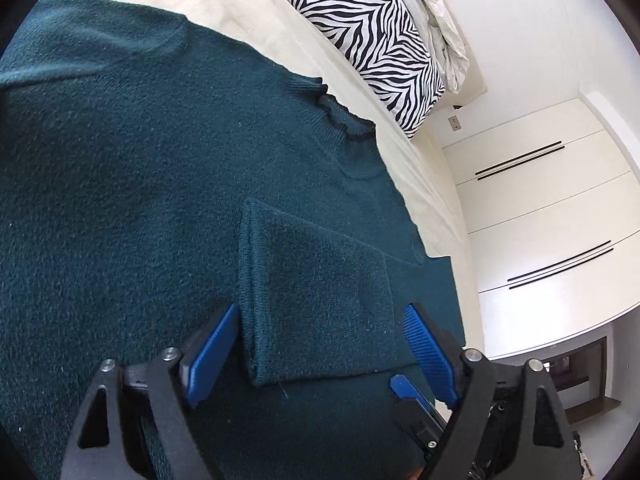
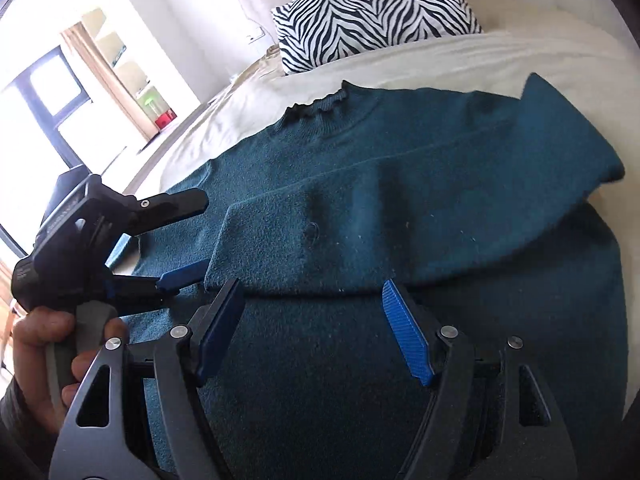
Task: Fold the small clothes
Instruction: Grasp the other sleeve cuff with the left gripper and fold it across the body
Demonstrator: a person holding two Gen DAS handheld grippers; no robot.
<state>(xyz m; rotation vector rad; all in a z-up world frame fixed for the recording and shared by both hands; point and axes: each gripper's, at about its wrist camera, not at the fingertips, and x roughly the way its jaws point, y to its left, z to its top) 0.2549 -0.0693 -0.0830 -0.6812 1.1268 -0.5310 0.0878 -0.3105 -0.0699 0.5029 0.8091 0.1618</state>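
**Two wrist cameras, close over the bed**

Each fisheye sits behind its own gripper, looking steeply down along the fingers, close above the teal sweater (image 1: 160, 184). Ahead of the left gripper (image 1: 320, 344) stand the wardrobe doors (image 1: 540, 208); the right gripper (image 2: 316, 320) faces the window (image 2: 48, 92). Both share the sweater, its sleeve cuff and the zebra pillow (image 2: 372, 12).

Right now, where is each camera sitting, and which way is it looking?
Left wrist: rides on the left gripper, looking down along its open blue fingers at the folded sleeve on the sweater; pillow and cupboards behind.
Right wrist: rides on the right gripper, fingers open, looking over the sweater toward the pillow; the left gripper and the hand holding it show at left.
Both share: sweater, sleeve, pillow, bed.
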